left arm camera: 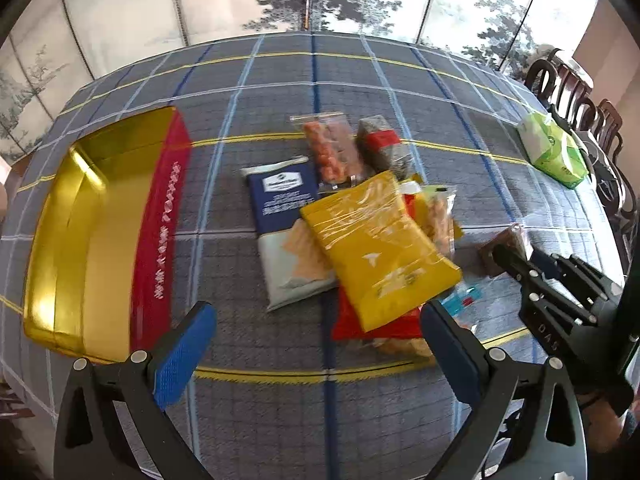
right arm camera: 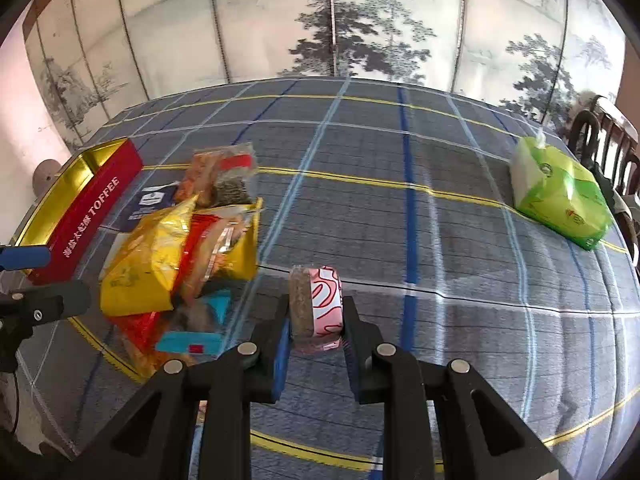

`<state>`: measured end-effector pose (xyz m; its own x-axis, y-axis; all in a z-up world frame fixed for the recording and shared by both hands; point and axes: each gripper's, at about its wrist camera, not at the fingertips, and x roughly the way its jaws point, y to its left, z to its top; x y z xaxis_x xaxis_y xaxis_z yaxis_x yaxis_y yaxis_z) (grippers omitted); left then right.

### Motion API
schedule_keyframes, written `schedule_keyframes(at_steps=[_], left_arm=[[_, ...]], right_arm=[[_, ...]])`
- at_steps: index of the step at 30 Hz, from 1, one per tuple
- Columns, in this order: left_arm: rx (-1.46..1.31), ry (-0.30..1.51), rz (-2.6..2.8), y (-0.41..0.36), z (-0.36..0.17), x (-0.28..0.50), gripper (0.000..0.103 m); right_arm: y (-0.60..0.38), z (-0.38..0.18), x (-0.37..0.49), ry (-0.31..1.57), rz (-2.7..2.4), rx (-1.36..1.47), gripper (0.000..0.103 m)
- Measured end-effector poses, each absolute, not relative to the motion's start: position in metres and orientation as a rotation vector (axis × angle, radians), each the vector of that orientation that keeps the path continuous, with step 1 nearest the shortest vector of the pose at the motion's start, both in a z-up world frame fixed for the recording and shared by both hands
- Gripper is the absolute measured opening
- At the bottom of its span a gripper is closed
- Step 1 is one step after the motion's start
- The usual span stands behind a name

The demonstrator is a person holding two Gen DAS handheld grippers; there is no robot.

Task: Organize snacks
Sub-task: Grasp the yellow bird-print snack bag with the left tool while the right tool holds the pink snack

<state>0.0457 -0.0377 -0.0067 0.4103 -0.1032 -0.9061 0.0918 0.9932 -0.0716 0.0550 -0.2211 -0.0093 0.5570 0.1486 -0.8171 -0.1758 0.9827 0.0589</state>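
Observation:
A heap of snack packets lies mid-table: a yellow bag [left arm camera: 380, 248] [right arm camera: 148, 264] on top, a red bag [left arm camera: 352, 320] under it, a navy-and-white packet [left arm camera: 284, 216], a clear bag of orange snacks [left arm camera: 328, 152] and a dark seed packet [left arm camera: 384, 148]. My left gripper [left arm camera: 316, 348] hangs open above the near edge of the heap, nothing between its blue pads. My right gripper [right arm camera: 316, 320] is shut on a small pink-and-white wrapped snack [right arm camera: 326, 300], held just right of the heap; it also shows at the right of the left wrist view [left arm camera: 516, 256].
An open red toffee tin [left arm camera: 104, 232] [right arm camera: 88, 208] with a gold inside stands left of the heap. A green tissue pack [left arm camera: 556, 152] [right arm camera: 560, 196] sits at the far right near dark wooden chairs [left arm camera: 580, 92]. A painted folding screen stands behind the plaid-covered table [right arm camera: 440, 240].

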Motion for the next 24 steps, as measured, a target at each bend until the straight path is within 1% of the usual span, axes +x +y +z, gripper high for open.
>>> schedule_keyframes(at_steps=[9, 15, 21, 23, 24], left_arm=[[-0.077, 1.162, -0.126, -0.053, -0.003, 0.072, 0.1], [-0.12, 1.205, -0.111, -0.057, -0.015, 0.088, 0.1], [-0.098, 1.226, -0.084, -0.061, -0.027, 0.096, 0.1], [-0.101, 1.231, -0.097, -0.06, -0.031, 0.097, 0.091], [-0.102, 1.24, -0.105, -0.059, -0.033, 0.097, 0.084]], right_arm=[[-0.235, -0.011, 0.054, 0.963, 0.182, 0.021, 0.023], [-0.237, -0.012, 0.054, 0.963, 0.185, 0.036, 0.023], [-0.239, -0.013, 0.053, 0.962, 0.185, 0.045, 0.023], [-0.239, -0.013, 0.053, 0.962, 0.185, 0.048, 0.023], [-0.239, -0.013, 0.053, 0.962, 0.185, 0.049, 0.023]])
